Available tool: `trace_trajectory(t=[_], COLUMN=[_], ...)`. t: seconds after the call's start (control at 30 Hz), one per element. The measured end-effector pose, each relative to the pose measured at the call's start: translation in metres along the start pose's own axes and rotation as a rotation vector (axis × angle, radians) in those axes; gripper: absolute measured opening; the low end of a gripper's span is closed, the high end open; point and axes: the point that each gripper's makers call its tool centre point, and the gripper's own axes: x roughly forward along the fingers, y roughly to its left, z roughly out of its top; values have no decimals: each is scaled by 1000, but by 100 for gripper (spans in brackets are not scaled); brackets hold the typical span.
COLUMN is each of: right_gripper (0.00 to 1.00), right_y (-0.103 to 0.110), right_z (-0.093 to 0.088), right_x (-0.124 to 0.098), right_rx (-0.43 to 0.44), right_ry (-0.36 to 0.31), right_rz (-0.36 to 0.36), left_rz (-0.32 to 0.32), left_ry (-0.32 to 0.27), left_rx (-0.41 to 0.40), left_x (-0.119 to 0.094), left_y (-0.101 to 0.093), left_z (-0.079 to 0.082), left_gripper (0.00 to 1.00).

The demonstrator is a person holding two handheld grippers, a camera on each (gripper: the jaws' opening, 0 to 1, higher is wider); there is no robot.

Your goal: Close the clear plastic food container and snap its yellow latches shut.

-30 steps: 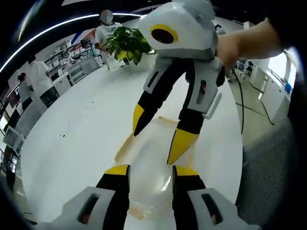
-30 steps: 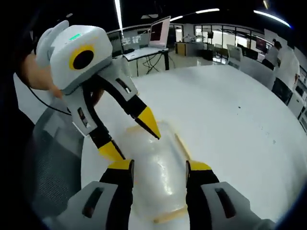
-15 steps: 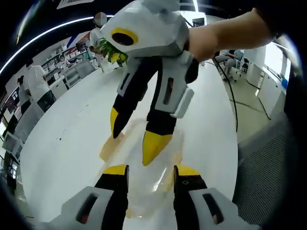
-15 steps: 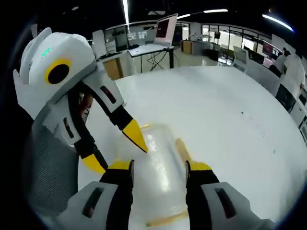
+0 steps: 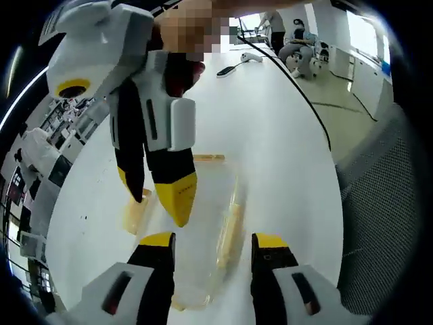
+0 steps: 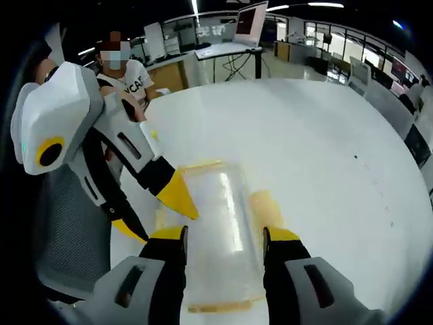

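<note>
The clear plastic container (image 5: 203,230) lies lid-down-flat on the white table, between my left gripper's (image 5: 214,240) open jaws. Yellow latches show on it: one on the left side (image 5: 135,211), one on the right (image 5: 230,229), one at the far end (image 5: 208,158). My right gripper (image 5: 154,195) reaches in from the upper left, open, with one yellow tip over the lid and the other by the left latch. In the right gripper view the container (image 6: 216,223) sits between my right gripper's (image 6: 224,235) open jaws. My left gripper (image 6: 153,212) straddles the container's left edge, and a latch (image 6: 265,206) sticks out on the right.
A grey mesh chair (image 5: 379,203) (image 6: 67,230) stands at the table's edge beside the container. A black cable (image 5: 298,81) runs across the white table (image 5: 270,122). A seated person (image 6: 125,74) is behind the table, with desks and a laptop (image 6: 247,20) further back.
Both views have swung round. In the left gripper view the right gripper has shifted to the container's left side. In the right gripper view the left gripper has drawn lower, onto the left edge.
</note>
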Motion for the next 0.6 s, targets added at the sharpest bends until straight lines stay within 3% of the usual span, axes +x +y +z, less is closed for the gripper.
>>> trace_trajectory(t=[0.23,0.33,0.6], right_gripper=[44,43,45], right_y=[-2,3,1], right_z=[-1,-2,-6], right_x=[4,6,17], right_rx=[-61,-87,-133], right_ry=[92,139,252], right_rz=[41,96,131], left_rz=[-1,-5,1], left_ry=[12,14,24], left_rx=[38,28,51], left_x=[8,7,6], left_y=[-2,-1,2], left_z=[0,1,-2], left_gripper=[41,41,40])
